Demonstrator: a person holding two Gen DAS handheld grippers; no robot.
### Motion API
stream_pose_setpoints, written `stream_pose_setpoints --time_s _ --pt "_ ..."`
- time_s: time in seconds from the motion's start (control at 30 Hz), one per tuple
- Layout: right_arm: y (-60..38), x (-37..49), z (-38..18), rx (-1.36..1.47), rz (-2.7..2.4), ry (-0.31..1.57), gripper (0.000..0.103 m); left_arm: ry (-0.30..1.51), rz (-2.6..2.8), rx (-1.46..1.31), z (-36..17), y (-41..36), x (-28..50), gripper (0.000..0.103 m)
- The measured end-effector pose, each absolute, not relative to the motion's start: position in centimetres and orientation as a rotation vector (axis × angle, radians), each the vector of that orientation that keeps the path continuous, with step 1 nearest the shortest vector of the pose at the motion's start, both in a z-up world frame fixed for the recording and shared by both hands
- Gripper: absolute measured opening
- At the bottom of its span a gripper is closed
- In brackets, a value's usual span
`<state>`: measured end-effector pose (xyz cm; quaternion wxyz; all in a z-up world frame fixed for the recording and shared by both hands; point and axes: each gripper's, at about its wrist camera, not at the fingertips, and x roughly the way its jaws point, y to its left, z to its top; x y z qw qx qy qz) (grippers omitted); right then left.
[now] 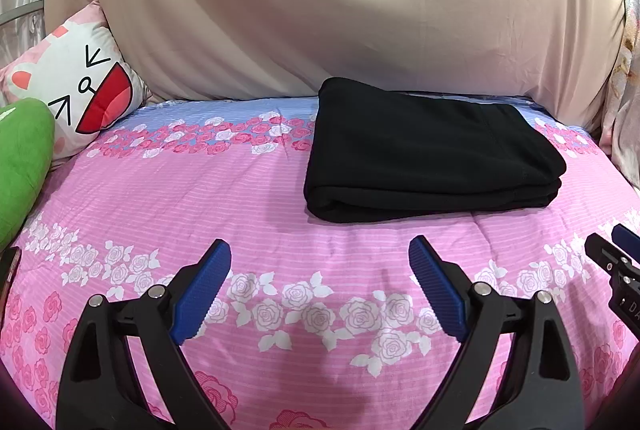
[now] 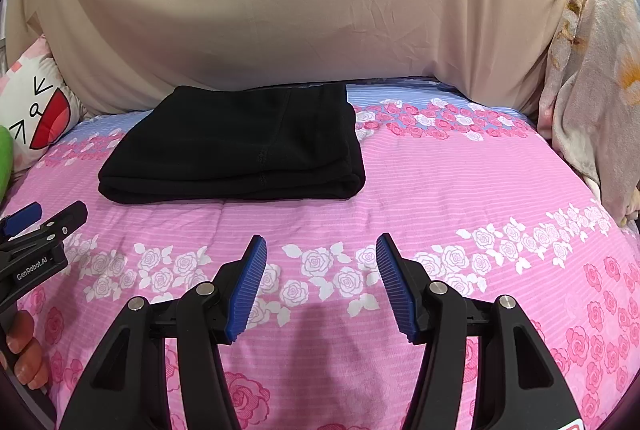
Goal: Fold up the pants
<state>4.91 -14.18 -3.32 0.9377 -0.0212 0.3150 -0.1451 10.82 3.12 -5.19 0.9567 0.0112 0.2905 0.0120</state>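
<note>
Far left: green plush (image 1: pixel 22 166) at the frame edge, w/ a cat-face pillow (image 1: pixel 76 90) just behind it, both at the bed's left end. Beige sheet (image 1: pixel 320 2) hangs across the back. Pink rose-print bedspread (image 1: pixel 200 198) covers the bed, blue band along its far edge. Left gripper (image 1: pixel 320 286) hovers over the near part of the spread, jaws spread wide, holding nothing, well apart from the cloth. Black pants (image 1: pixel 432 154) lie folded into a compact stacked rectangle on the far-middle of the bedspread, fold edge facing the cameras, back edge near the beige sheet. Right gripper (image 2: pixel 320 282) also released, jaws apart, empty, above the spread and short of the pants. Far right in right wrist view: pale floral blanket (image 2: pixel 592 78) bunched at the bed's right end.
</note>
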Motion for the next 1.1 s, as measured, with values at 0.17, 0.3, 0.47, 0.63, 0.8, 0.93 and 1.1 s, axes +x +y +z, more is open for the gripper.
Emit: stream_pose_setpoints --time_s 0.17,0.3,0.47,0.63,0.8,0.93,1.1 --pt "-14.13 4.90 -3.38 -0.042 -0.297 0.643 0.056 0.589 0.018 0.018 -5.15 3.14 10.88 0.088" --pt "-14.08 4.87 -3.39 -0.042 -0.297 0.643 0.056 0.583 0.015 0.011 -5.03 3.15 10.77 0.087" --pt "-14.12 4.91 -3.36 -0.042 -0.297 0.643 0.056 0.586 0.021 0.013 -4.98 3.23 10.76 0.087" --pt "-14.12 4.90 -3.35 -0.042 -0.296 0.644 0.056 0.590 0.026 0.009 -4.91 3.30 10.83 0.087" --pt "-14.10 4.87 -3.34 -0.043 -0.296 0.643 0.056 0.591 0.028 0.009 -4.91 3.27 10.89 0.087" --pt "-14.14 4.89 -3.35 -0.043 -0.296 0.644 0.056 0.601 0.017 0.021 -5.07 3.08 11.10 0.082" --pt "-14.25 4.97 -3.36 -0.043 -0.293 0.645 0.058 0.607 0.018 0.019 -5.14 3.11 11.14 0.082"
